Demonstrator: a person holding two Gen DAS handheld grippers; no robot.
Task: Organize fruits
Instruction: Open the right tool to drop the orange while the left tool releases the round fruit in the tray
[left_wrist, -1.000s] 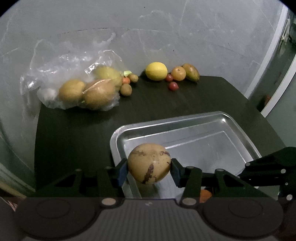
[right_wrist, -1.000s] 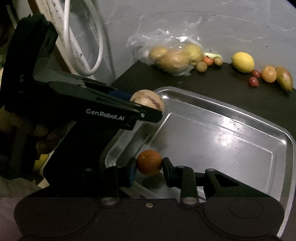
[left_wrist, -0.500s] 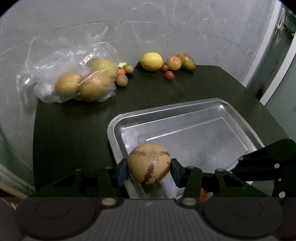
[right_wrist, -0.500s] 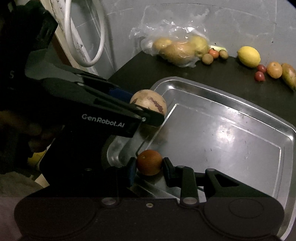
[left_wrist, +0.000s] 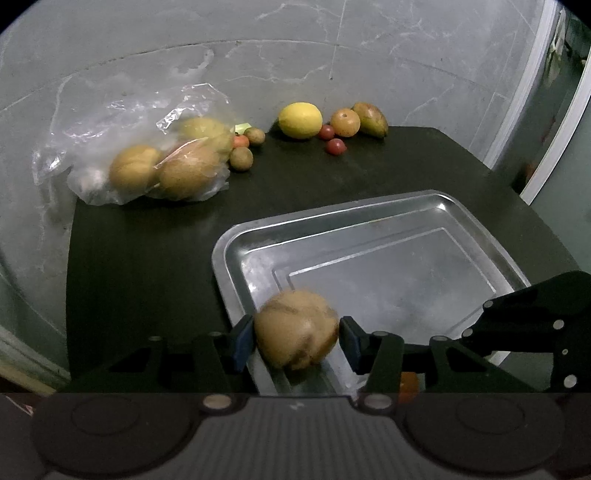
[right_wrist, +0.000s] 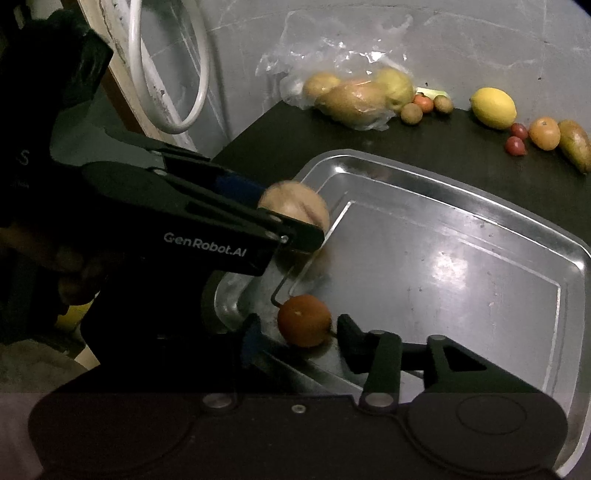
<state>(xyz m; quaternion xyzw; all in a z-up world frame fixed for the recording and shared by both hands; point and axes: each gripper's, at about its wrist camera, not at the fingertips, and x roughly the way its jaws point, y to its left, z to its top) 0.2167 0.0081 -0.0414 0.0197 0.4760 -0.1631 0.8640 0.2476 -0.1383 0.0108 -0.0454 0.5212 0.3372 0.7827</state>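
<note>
Over the near left corner of the metal tray (left_wrist: 436, 206), a blurred tan fruit (left_wrist: 295, 328) sits between the fingers of the left tool (left_wrist: 295, 332), whose jaws look spread with slight gaps either side. Just beside it, a small orange fruit (right_wrist: 303, 319) lies between the widely parted fingers of the right tool (right_wrist: 295, 332), touching neither. Farther back on the dark bench (left_wrist: 147, 240) rest a plastic bag of fruit (left_wrist: 147, 155), a lemon (left_wrist: 300, 120) and small fruits by the wall.

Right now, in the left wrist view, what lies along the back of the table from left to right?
Plastic bag of fruit → small brown fruit → lemon → orange fruit → mango.
</note>
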